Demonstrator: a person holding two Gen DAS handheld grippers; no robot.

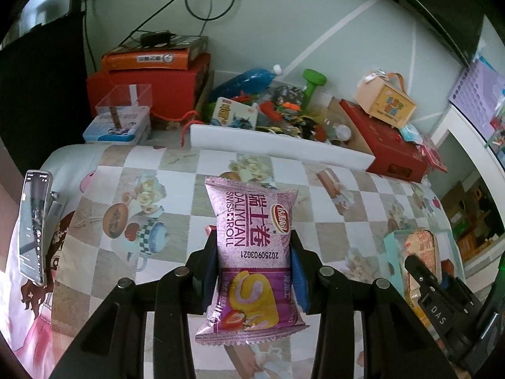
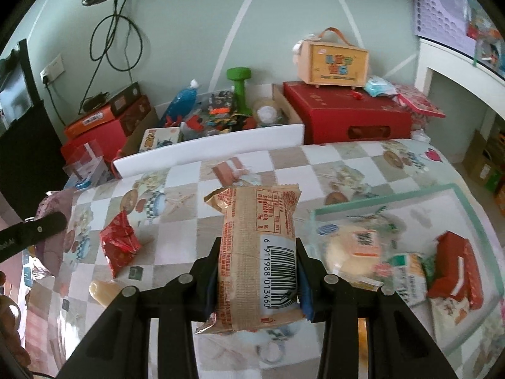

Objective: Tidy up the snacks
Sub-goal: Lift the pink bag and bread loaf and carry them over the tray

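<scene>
Evidently pink Swiss-roll packet between tool pads.

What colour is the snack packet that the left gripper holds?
The Swiss roll packet is pink-purple, with a yellow roll picture. Left wrist view shows it best.

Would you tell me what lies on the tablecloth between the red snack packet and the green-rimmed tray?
In the right wrist view, only bare checked tablecloth lies between the red packet and tray.

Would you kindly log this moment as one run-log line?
left gripper: shut on pink Swiss roll pack | right gripper: shut on brown snack pack | both above checkered tablecloth
</scene>
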